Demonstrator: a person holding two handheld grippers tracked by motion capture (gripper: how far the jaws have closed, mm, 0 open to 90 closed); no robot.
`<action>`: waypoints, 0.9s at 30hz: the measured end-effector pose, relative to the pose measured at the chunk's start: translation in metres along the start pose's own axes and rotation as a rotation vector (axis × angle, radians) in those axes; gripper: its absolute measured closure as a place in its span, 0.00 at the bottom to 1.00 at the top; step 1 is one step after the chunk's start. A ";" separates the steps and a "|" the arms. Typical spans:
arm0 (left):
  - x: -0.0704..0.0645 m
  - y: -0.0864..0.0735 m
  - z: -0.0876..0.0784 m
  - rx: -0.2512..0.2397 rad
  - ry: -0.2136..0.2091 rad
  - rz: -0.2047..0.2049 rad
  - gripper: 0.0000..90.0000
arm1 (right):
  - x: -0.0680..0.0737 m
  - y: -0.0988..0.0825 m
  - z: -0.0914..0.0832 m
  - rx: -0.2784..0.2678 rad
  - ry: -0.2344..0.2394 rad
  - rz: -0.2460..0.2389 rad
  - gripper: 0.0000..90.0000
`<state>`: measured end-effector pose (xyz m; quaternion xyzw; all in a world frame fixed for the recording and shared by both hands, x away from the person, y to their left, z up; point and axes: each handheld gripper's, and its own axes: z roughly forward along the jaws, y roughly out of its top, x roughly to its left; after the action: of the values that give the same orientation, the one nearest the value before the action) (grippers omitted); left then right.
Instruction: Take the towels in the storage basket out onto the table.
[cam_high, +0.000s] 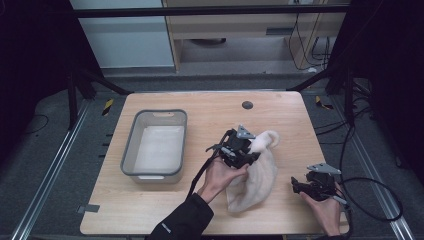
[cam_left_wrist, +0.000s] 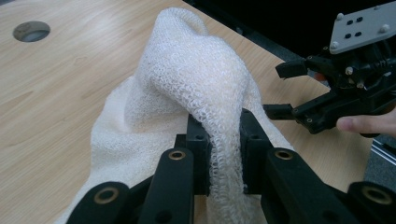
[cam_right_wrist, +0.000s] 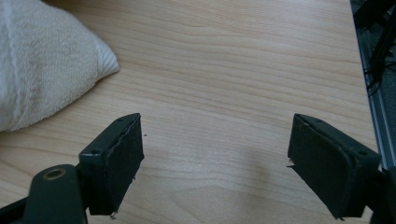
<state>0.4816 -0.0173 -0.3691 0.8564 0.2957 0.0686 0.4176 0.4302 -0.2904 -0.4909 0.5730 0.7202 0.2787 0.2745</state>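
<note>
In the middle of the high view, the left gripper (cam_high: 248, 152) has its jaws closed on a fold of the white towel (cam_high: 260, 175). The towel lies on the wooden table (cam_high: 210, 110), a little right of centre, and reaches down toward the lower edge of the frame. In the left gripper view the knitted cloth (cam_left_wrist: 196, 79) rises as a hump in the upper middle and then passes down between the two black jaws, which press it from both sides.

The right gripper (cam_high: 300, 186) is in the lower right of the high view, near the towel but apart from it. Its jaws stand wide apart with nothing between them. In the right gripper view only bare wood is between the jaws, and a corner of the towel (cam_right_wrist: 42, 60) lies in the upper left.

A grey plastic bin (cam_high: 130, 150) stands left of centre, well apart from the towel. A small round dark hole (cam_high: 247, 105) is in the table near its far edge. A black cable (cam_high: 380, 200) loops at the lower right, beside the table.
</note>
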 end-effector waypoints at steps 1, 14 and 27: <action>-0.001 -0.001 0.002 0.001 -0.001 -0.001 0.86 | 0.000 0.000 0.000 0.002 -0.001 0.008 0.21; -0.019 -0.004 0.019 0.020 -0.027 0.034 0.74 | -0.008 -0.002 -0.003 0.019 -0.041 0.029 0.34; -0.021 -0.002 -0.009 -0.043 -0.046 0.065 0.43 | -0.008 -0.002 -0.003 0.038 -0.042 0.042 0.38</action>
<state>0.4601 -0.0223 -0.3622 0.8578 0.2566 0.0688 0.4400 0.4280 -0.2992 -0.4898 0.5989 0.7073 0.2586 0.2724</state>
